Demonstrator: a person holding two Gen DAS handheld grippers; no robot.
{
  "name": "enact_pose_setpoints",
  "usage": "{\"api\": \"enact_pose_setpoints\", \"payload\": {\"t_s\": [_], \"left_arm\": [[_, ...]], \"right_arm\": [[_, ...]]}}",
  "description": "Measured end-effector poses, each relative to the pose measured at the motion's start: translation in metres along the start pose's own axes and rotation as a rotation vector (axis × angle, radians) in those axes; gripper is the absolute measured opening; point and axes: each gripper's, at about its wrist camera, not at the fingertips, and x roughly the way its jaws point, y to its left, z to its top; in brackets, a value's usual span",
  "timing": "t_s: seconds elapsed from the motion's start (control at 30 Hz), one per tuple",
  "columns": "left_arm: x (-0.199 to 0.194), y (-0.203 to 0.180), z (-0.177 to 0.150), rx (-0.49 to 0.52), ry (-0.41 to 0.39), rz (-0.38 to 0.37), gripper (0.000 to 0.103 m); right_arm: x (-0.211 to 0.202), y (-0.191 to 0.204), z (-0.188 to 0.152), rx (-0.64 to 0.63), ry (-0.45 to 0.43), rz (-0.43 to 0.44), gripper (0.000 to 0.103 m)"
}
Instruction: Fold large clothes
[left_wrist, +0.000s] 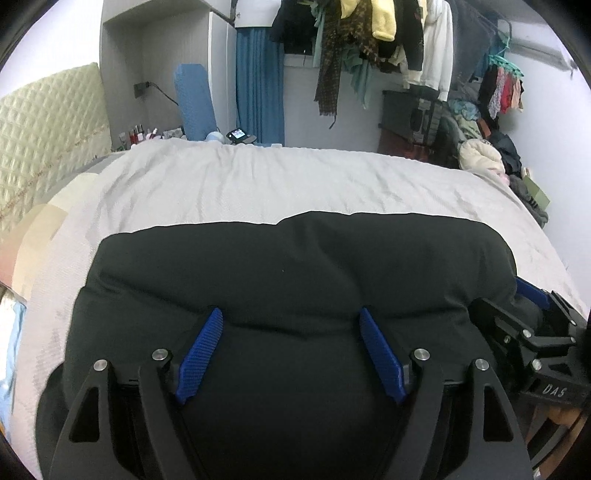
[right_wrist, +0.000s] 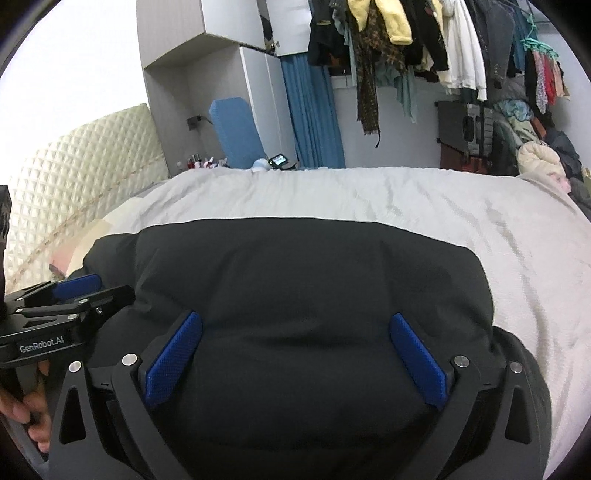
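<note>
Left gripper (left_wrist: 291, 354), seen by the left wrist: blue fingers (left_wrist: 201, 354) wide apart, holding nothing, over a puffy black coat (left_wrist: 295, 266) on the grey bed (left_wrist: 258, 184). Right gripper (left_wrist: 532, 332) beside it.

Right gripper (right_wrist: 295, 354), seen by the right wrist: wide open too, over the same coat. Only here: a hand (right_wrist: 26, 410) on the other gripper's handle. Hanging clothes (right_wrist: 388, 44) behind.
</note>
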Motion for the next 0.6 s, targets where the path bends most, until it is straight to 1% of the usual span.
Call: {"api": "enact_pose_setpoints", "payload": {"t_s": [0.07, 0.17, 0.33, 0.43, 0.53, 0.6], "left_arm": [[0.007, 0.003, -0.002, -0.016, 0.004, -0.014, 0.081], [0.013, 0.008, -0.002, -0.037, 0.015, -0.035, 0.081], [0.006, 0.003, -0.003, -0.021, 0.003, -0.015, 0.081], [-0.001, 0.007, -0.002, -0.03, -0.002, -0.006, 0.081], [-0.002, 0.014, -0.002, -0.076, 0.013, -0.018, 0.081], [-0.003, 0.015, -0.001, -0.071, 0.017, -0.011, 0.081]], "right_arm": [[0.004, -0.003, 0.001, 0.009, 0.006, 0.017, 0.103], [0.008, -0.004, -0.002, 0.005, 0.013, 0.018, 0.103], [-0.001, -0.003, -0.005, -0.023, 0.007, 0.021, 0.103], [-0.011, -0.006, -0.002, -0.042, -0.008, 0.019, 0.103], [-0.021, -0.017, -0.001, -0.031, -0.037, 0.016, 0.103], [-0.024, -0.026, -0.001, -0.008, -0.044, 0.012, 0.103]]}}
